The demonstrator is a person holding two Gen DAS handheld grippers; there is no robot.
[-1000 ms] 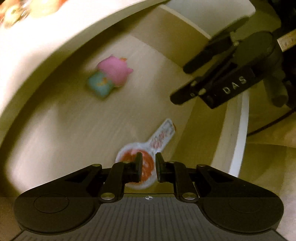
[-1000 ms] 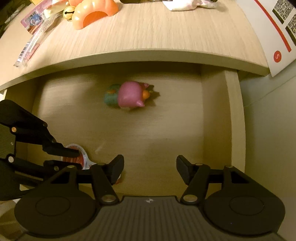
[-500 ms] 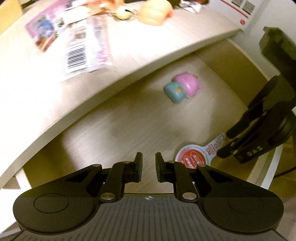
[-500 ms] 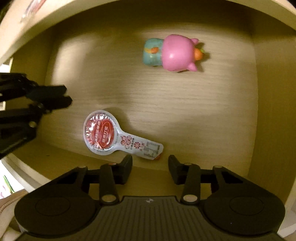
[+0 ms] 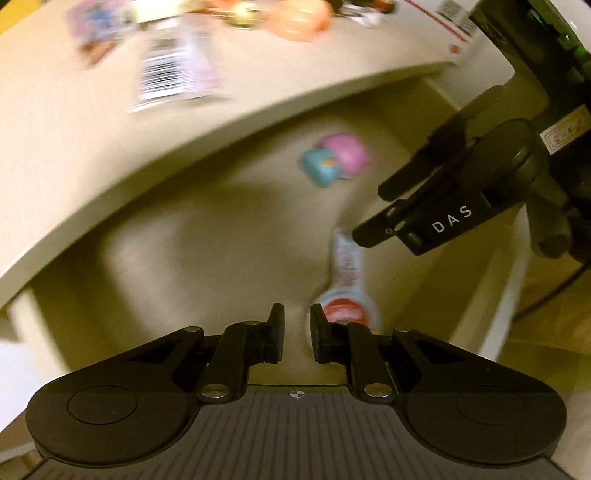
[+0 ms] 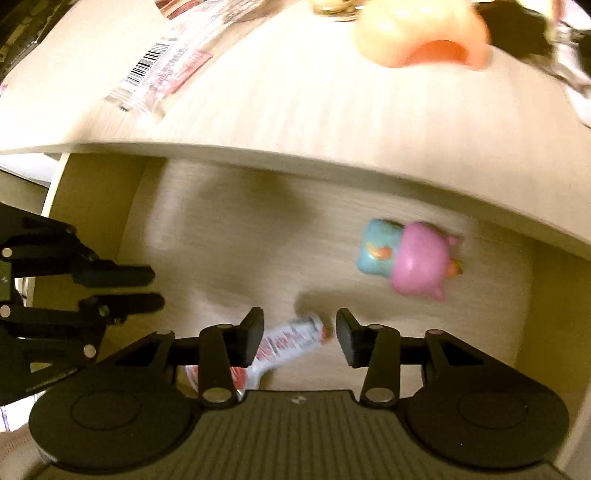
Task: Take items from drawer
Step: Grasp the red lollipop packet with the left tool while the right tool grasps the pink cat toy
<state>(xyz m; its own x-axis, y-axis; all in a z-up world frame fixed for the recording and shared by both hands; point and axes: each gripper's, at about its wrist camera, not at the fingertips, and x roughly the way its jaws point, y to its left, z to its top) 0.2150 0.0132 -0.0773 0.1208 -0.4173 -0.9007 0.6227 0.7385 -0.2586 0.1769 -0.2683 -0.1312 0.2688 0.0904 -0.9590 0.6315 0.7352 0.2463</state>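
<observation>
While the right gripper (image 6: 299, 334) hangs with jaws just reopened around the flat packet's (image 6: 286, 341) tail on the drawer (image 6: 236, 251) floor, thin film may slip out; left gripper (image 5: 297, 338) nearly shut, empty; toy (image 6: 410, 258) near

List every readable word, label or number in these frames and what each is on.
"DAS": on the right gripper, left wrist view.
Sticker on that gripper's body: unreadable.
Barcode on packet: blurred.
Print on the red-and-white sachet: blurred.
QR sheet: unreadable.
</observation>
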